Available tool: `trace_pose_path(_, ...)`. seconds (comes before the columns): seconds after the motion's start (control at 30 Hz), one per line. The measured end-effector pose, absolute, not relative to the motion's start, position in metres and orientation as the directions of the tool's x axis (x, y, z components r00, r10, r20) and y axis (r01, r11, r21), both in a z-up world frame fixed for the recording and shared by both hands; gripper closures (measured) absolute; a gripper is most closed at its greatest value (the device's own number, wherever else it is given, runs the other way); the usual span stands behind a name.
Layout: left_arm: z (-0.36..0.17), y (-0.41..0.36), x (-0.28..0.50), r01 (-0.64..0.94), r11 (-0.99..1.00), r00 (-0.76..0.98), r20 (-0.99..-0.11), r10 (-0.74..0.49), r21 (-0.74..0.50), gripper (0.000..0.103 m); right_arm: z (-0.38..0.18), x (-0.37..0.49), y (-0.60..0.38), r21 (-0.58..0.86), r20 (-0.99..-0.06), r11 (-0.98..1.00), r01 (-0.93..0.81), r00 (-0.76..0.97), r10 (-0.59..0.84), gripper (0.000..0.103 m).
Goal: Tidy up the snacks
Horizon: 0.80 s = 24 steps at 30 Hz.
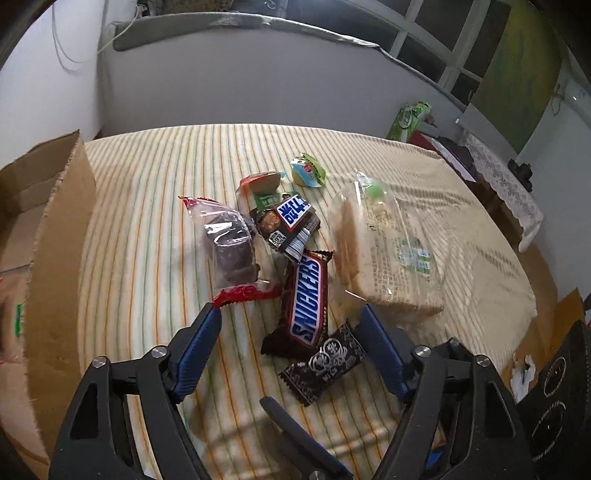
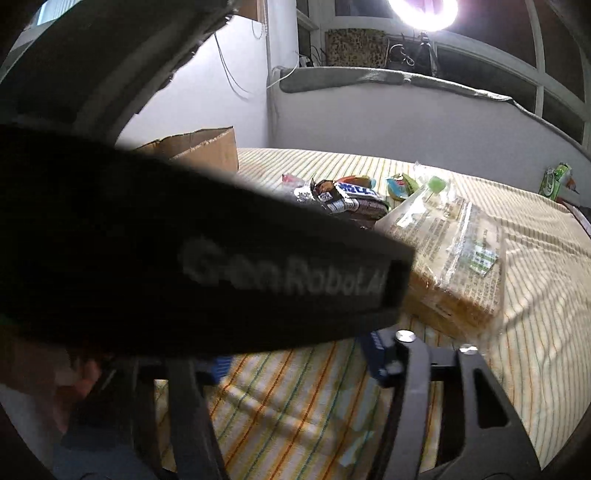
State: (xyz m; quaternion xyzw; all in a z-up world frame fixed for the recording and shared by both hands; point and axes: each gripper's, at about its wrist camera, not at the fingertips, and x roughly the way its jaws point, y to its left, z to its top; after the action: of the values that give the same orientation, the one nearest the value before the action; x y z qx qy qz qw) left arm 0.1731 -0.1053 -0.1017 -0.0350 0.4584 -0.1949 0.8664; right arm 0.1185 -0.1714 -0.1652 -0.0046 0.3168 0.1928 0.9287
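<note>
Approach step: left gripper (image 1: 290, 314), jaws spread, straddles the Snickers (image 1: 306, 303) lying between them. Next: descend, close, carry to box (image 1: 55, 236). Right gripper (image 2: 295, 354) jaws spread, idle.

I am looking at a home bedroom. A bed (image 1: 155, 177) under a striped sheet fills the view, with a window ledge (image 1: 258, 22) and panes behind it, loose cables hanging on the white wall (image 1: 48, 74), and a side cabinet with a lace cloth (image 1: 506, 184). A torn cardboard box (image 1: 55, 229) sits at the bed's edge.
</note>
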Motion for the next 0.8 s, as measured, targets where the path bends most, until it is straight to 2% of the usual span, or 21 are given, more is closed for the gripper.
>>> trace_pose_path(0.03,-0.104,-0.107,0.174,0.307,0.921,0.496,-0.786,-0.369,-0.239,0.038,-0.166,0.119,-0.171,0.113,-0.591,0.925,-0.363,0.724,0.356,0.055)
trace_pose_path(0.07,-0.107,-0.109,0.174,0.315,0.918,0.488,-0.789,-0.373,-0.239,0.042,-0.168,0.119,-0.17,0.11,-0.591,0.924,-0.365,0.724,0.356,0.064)
trace_pose_path(0.17,-0.11,-0.113,0.172,0.335,0.916,0.498,-0.784,-0.37,-0.22,0.069,-0.172,0.121,-0.171,0.115,-0.586,0.92,-0.374,0.723,0.367,0.067)
trace_pose_path(0.2,-0.11,-0.114,0.171,0.335,0.916,0.504,-0.779,-0.372,-0.221,0.072,-0.173,0.121,-0.171,0.116,-0.584,0.919,-0.378,0.722,0.371,0.068)
trace_pose_path(0.33,-0.109,-0.11,0.167,0.332,0.911,0.517,-0.761,-0.393,-0.245,0.076,-0.177,0.116,-0.174,0.108,-0.586,0.912,-0.396,0.715,0.38,0.071)
trace_pose_path(0.5,-0.103,-0.102,0.156,0.342,0.898,0.522,-0.739,-0.426,-0.276,0.076,-0.177,0.101,-0.183,0.088,-0.596,0.909,-0.407,0.71,0.375,0.083)
trace_pose_path(0.7,-0.102,-0.094,0.159,0.322,0.9,0.524,-0.736,-0.428,-0.294,0.076,-0.18,0.089,-0.192,0.087,-0.599,0.913,-0.398,0.712,0.367,0.093)
trace_pose_path(0.8,-0.101,-0.084,0.157,0.307,0.897,0.529,-0.727,-0.437,-0.316,0.076,-0.176,0.079,-0.188,0.112,-0.591,0.913,-0.391,0.713,0.378,0.095)
